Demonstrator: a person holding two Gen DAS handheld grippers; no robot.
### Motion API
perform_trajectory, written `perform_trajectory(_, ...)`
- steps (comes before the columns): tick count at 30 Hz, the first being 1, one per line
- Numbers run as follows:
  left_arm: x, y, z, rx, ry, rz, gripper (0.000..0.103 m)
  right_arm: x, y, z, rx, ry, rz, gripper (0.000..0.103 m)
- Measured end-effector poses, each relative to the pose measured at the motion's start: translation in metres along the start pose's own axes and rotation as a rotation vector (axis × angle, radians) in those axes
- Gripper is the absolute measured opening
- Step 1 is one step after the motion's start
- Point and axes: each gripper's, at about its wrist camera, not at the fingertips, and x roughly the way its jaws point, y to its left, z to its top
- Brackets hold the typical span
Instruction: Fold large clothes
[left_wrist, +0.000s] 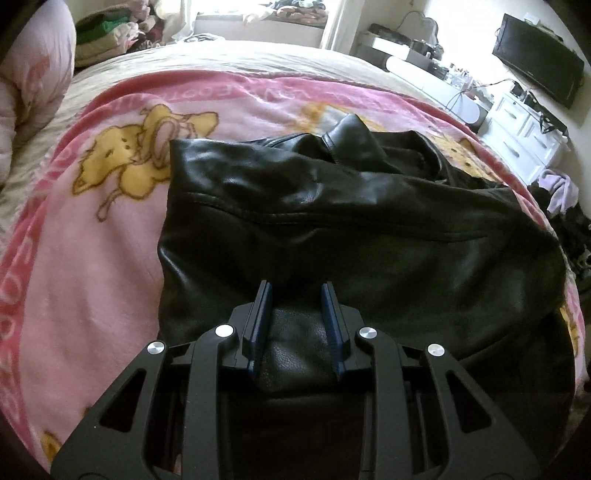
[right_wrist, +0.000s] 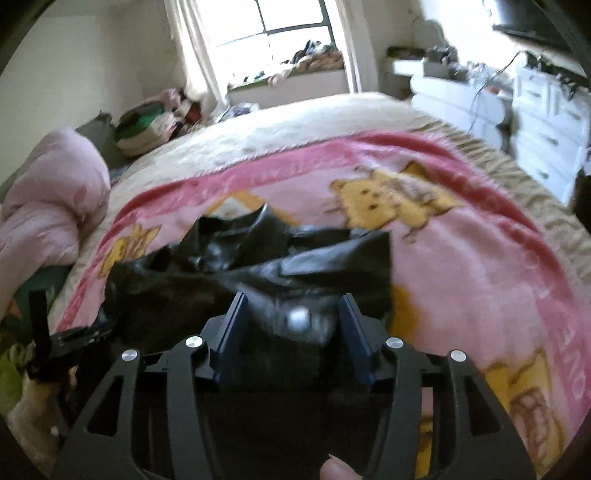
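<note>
A black leather jacket (left_wrist: 332, 229) lies crumpled on a pink cartoon blanket (left_wrist: 92, 240) spread over the bed. My left gripper (left_wrist: 296, 286) is at the jacket's near edge, and a thick fold of leather fills the gap between its blue pads, which press on it. In the right wrist view the jacket (right_wrist: 221, 266) lies ahead, blurred. My right gripper (right_wrist: 293, 297) stands with its jaws apart over the jacket's near edge. A blurred bit of leather with a shiny snap (right_wrist: 299, 317) lies loose between the pads. A fingertip (right_wrist: 336, 469) shows at the bottom edge.
A rolled pink quilt (left_wrist: 33, 85) and a pile of clothes (left_wrist: 107, 33) sit at the bed's far left. A white dresser (left_wrist: 524, 125) with a dark screen (left_wrist: 535, 62) above stands to the right. A bright window (right_wrist: 291, 33) is behind the bed.
</note>
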Motion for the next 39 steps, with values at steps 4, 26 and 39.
perform_trajectory(4,0.0,-0.001,0.0,0.002,-0.001,0.008,0.02,-0.008,0.016,0.003,-0.045,-0.041,0.025,0.05)
perform_trajectory(26,0.001,0.0,0.0,-0.002,0.002,0.006,0.02,0.124,0.078,-0.038,-0.285,0.325,-0.011,0.06)
perform_trajectory(39,-0.003,-0.016,-0.002,0.074,-0.012,0.083,0.027,0.041,0.076,-0.036,-0.172,0.143,0.107,0.074)
